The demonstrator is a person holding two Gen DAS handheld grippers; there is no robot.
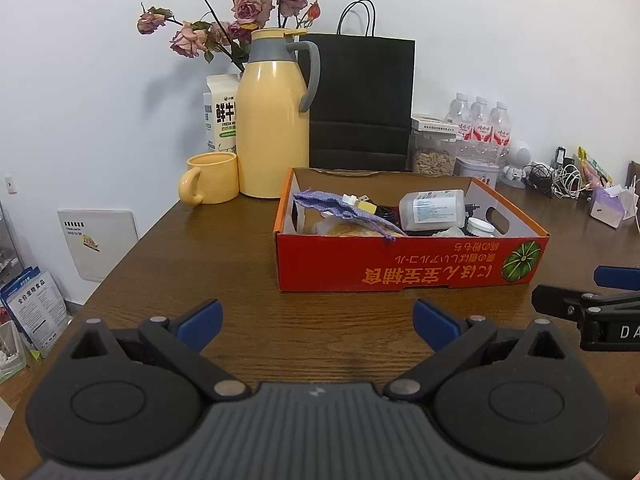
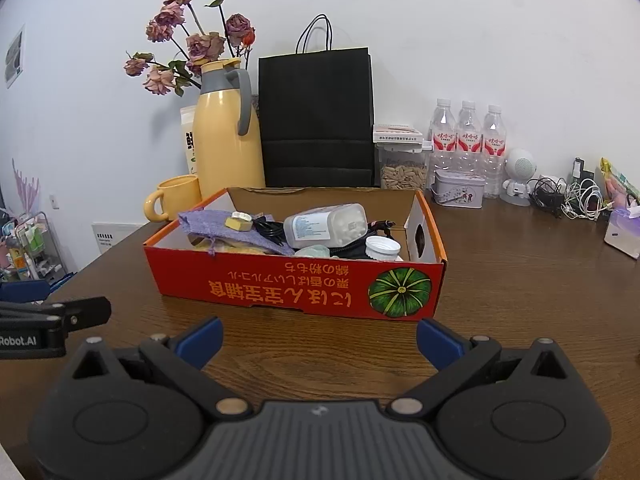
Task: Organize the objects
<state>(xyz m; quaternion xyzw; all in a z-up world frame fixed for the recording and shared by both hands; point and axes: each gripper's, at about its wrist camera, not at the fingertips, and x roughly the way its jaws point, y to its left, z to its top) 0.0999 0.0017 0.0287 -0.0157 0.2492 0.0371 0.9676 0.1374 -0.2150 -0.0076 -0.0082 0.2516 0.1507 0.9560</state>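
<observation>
Wooden table (image 2: pixel 500 280) under red box (image 2: pixel 280 284), jug (image 2: pixel 224 148), mug (image 2: pixel 176 196).

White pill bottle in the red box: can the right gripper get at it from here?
Probably yes. The right gripper is open and empty, short of the red box. The white pill bottle lies on top of the clutter, uncovered; only the low front wall intervenes, so come from above.

Red box (image 2: pixel 296 284) beyond spread fingers (image 2: pixel 202 340)
</observation>
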